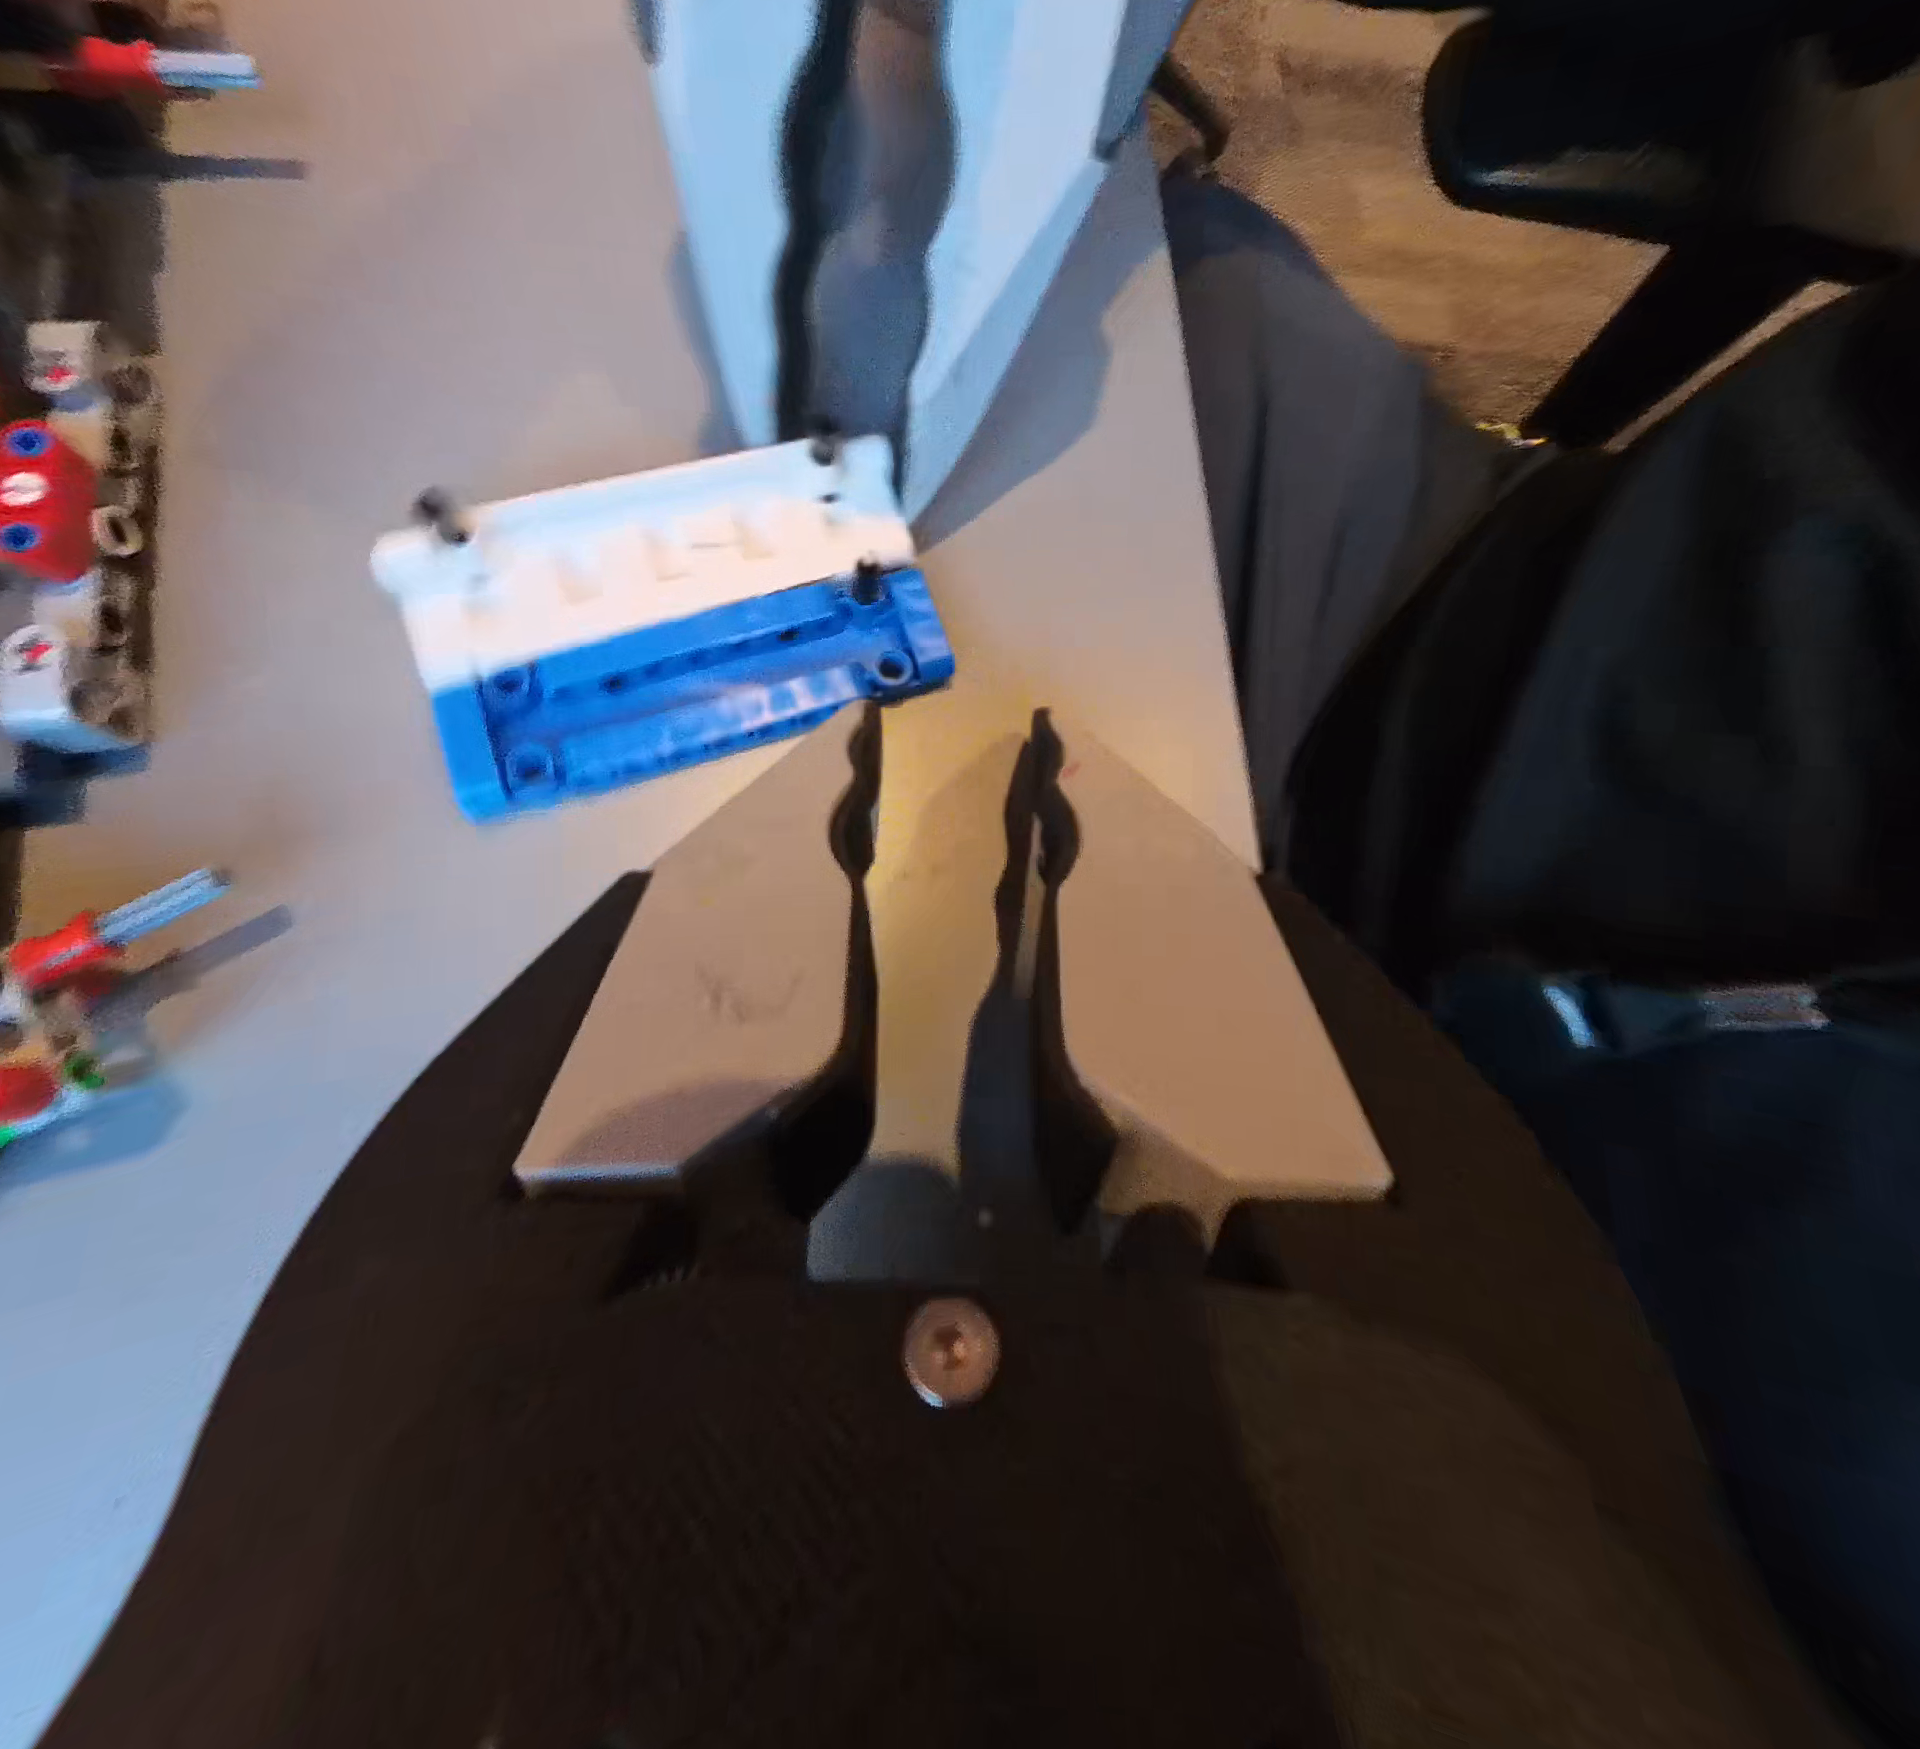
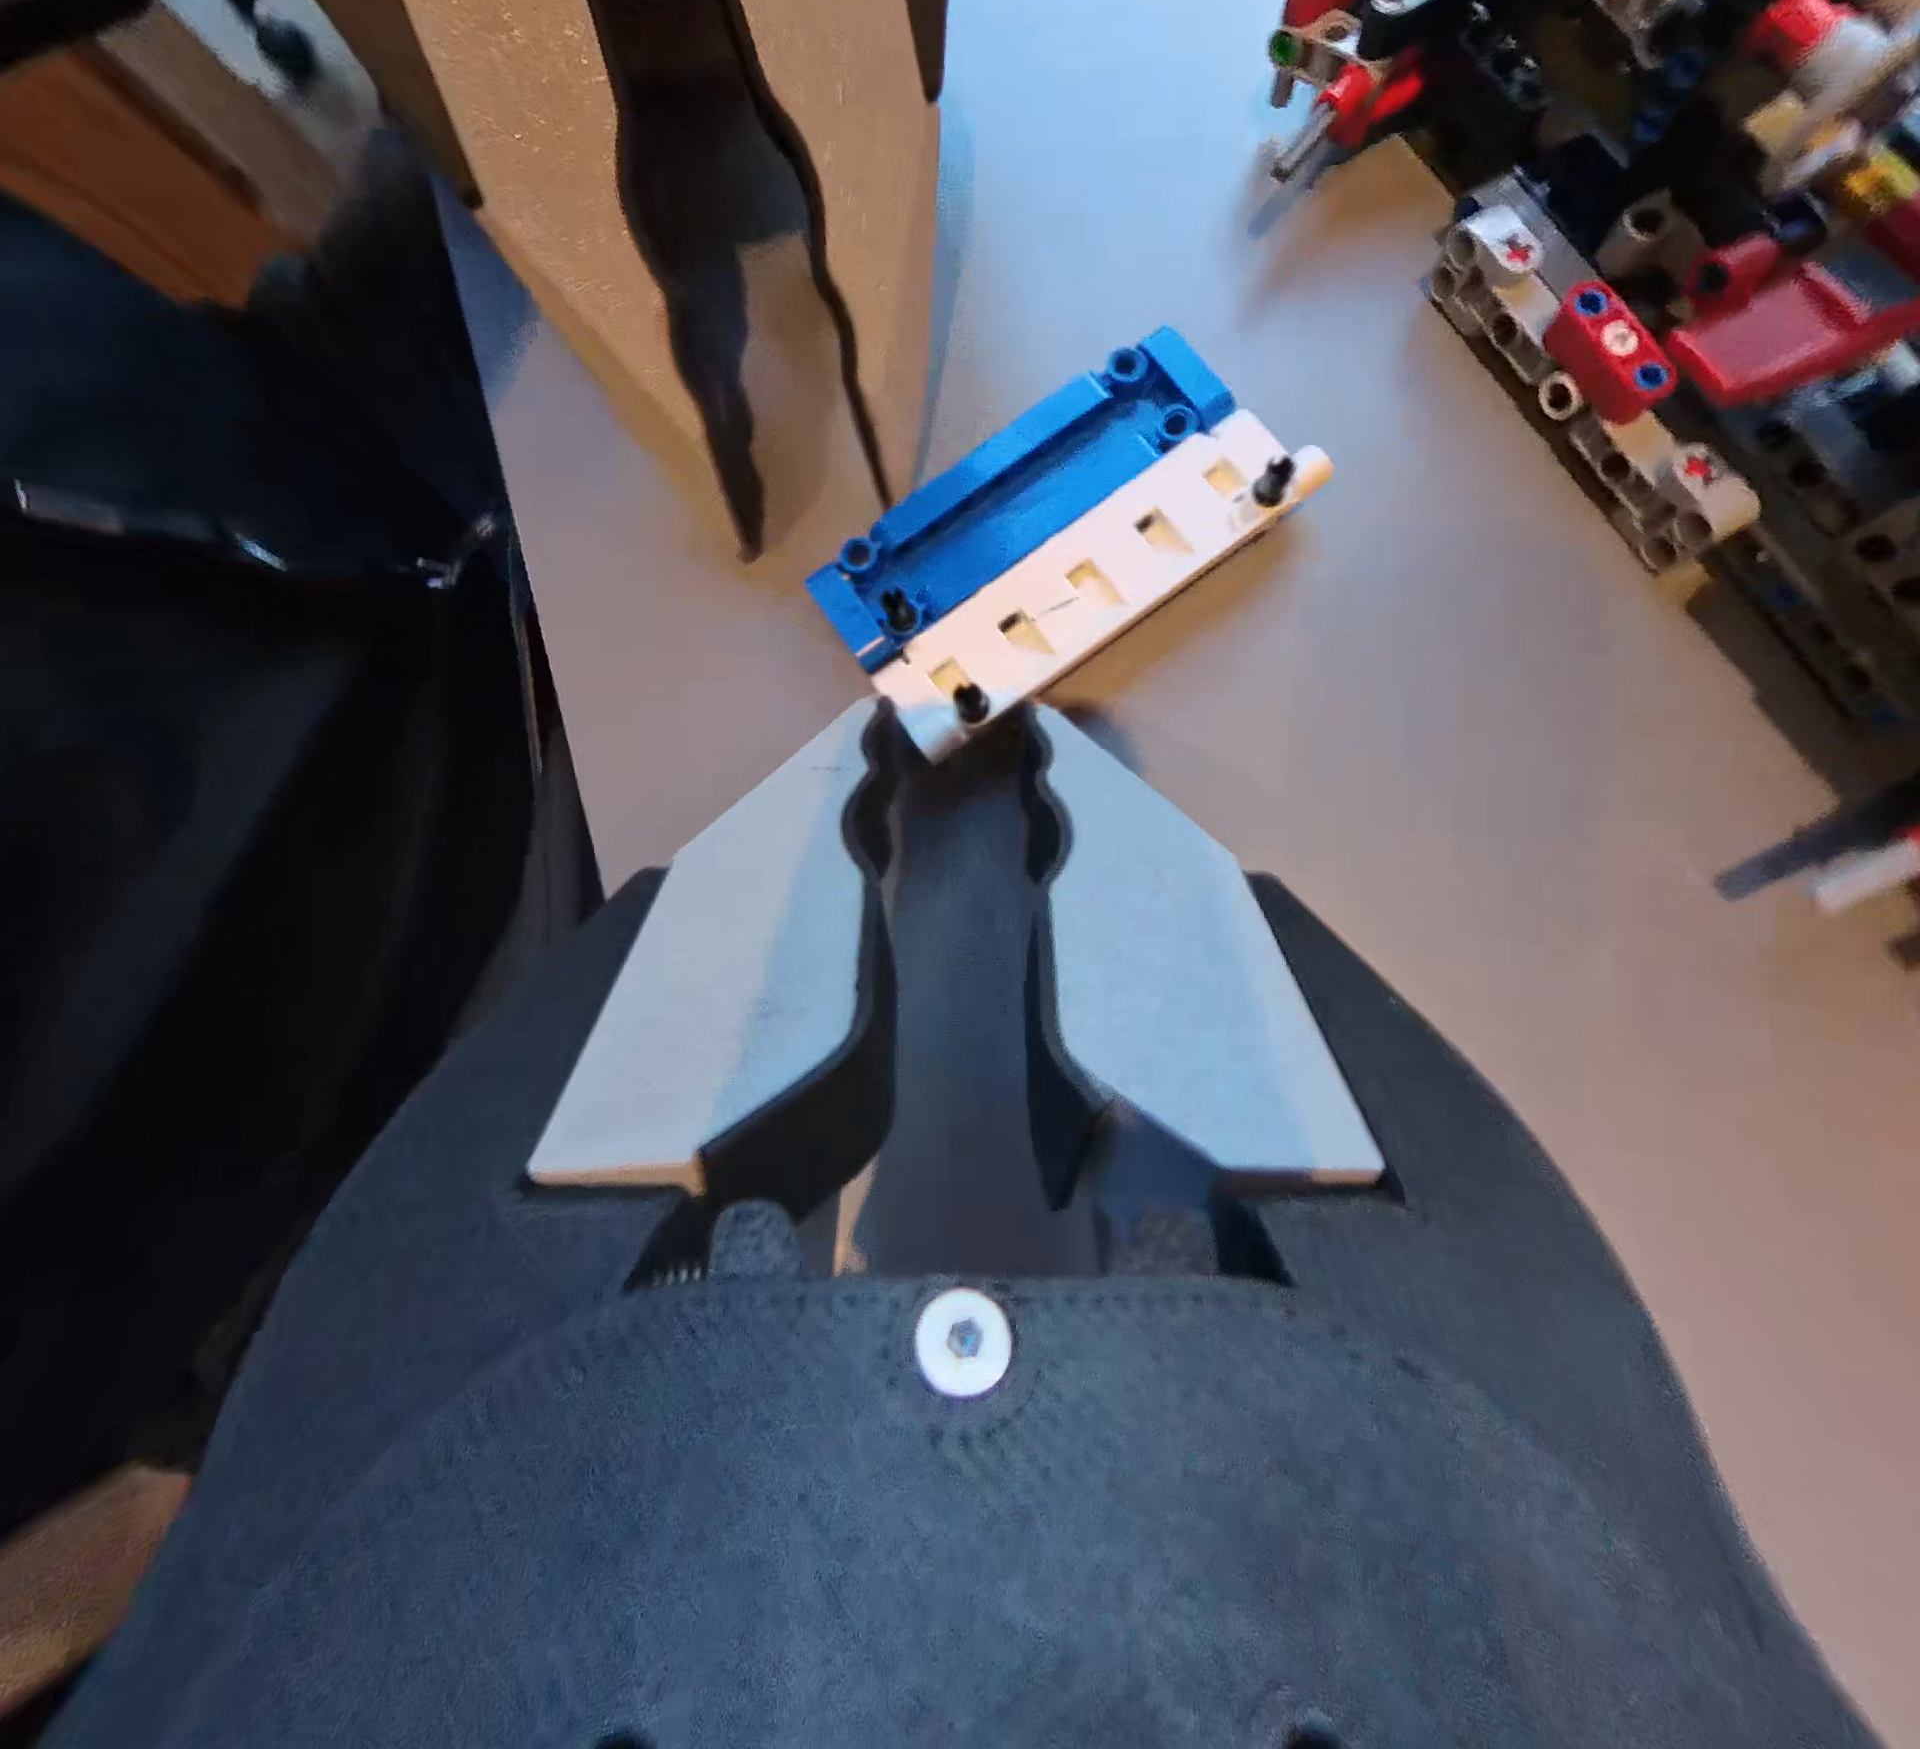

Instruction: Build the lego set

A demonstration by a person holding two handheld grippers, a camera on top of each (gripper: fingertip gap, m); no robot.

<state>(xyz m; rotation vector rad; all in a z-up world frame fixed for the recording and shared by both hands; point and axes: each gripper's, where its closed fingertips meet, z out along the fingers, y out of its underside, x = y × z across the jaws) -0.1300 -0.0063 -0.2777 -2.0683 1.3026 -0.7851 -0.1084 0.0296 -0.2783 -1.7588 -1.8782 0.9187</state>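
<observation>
Jaws of our right gripper (image 2: 956, 728) stand a narrow way apart, and between their tips sits the near white corner of the blue-and-white lego piece (image 2: 1070, 546); from the right wrist view we cannot tell whether they truly pinch it or only touch it. That piece is a flat panel, one long half blue and the other white, with small black pins (image 2: 1272, 481) standing up near its corners and a row of slots along the white half. It lies close to the worktop (image 2: 1351, 972), though blur keeps us from saying whether it rests on the surface or hangs just above it.

Our left gripper (image 1: 956, 723) points at the same piece from the opposite side. Its jaws are parted by a narrow gap with nothing between them, and their tips sit just beside the blue end of the panel, apart from it. In the left wrist view the piece appears smeared with motion blur.

Farther off, along the edge of the pale worktop, we see a larger lego build (image 2: 1683, 245) of black, grey and red beams with blue pins. Beyond the worktop's other edge there is a dark office chair (image 1: 1662, 556) on carpet.
</observation>
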